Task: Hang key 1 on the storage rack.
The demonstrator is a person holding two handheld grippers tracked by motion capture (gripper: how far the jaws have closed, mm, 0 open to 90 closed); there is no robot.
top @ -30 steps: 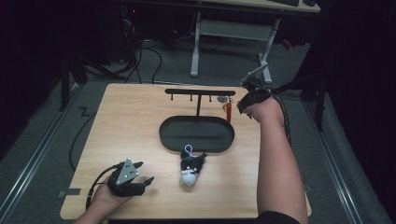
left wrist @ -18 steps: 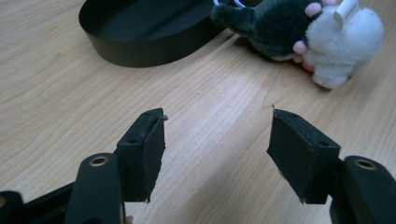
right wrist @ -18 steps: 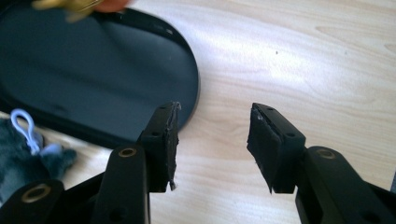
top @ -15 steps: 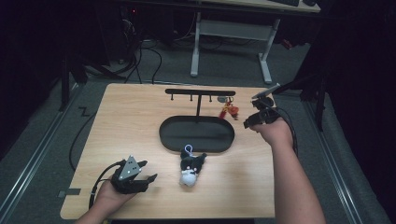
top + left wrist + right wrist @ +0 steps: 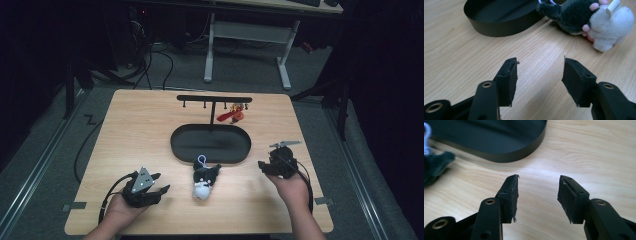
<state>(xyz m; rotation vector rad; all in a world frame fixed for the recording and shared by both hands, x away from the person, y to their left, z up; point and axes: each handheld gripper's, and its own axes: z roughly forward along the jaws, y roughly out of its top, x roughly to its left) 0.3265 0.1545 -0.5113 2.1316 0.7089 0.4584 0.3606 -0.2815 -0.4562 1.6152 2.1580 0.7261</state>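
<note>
A dark-and-white plush toy (image 5: 204, 181) with a white loop lies on the wooden table just in front of the black oval tray (image 5: 210, 142). A red charm (image 5: 231, 116) hangs from the black hook rack (image 5: 214, 99) behind the tray. My left gripper (image 5: 162, 191) rests low at the front left, pointing at the plush (image 5: 584, 17). Its jaws have just been closing, still open with nothing between them (image 5: 540, 72). My right gripper (image 5: 261, 166) sits right of the tray, aimed left. Its jaws have just been opening and hold nothing (image 5: 537, 192). Dark fur (image 5: 436, 167) shows at the left of its view.
The tray's wall (image 5: 499, 27) stands beyond the left jaws, and its rim (image 5: 499, 135) curves just ahead of the right jaws. Cables trail from both grippers. Bare wood lies between each gripper and the plush. A desk frame (image 5: 250, 35) stands beyond the table.
My right hand has come away from the rack and dropped toward the front right beside the tray, leaving the red charm hanging. Its jaws opened. The left jaws narrowed; that hand stayed put.
</note>
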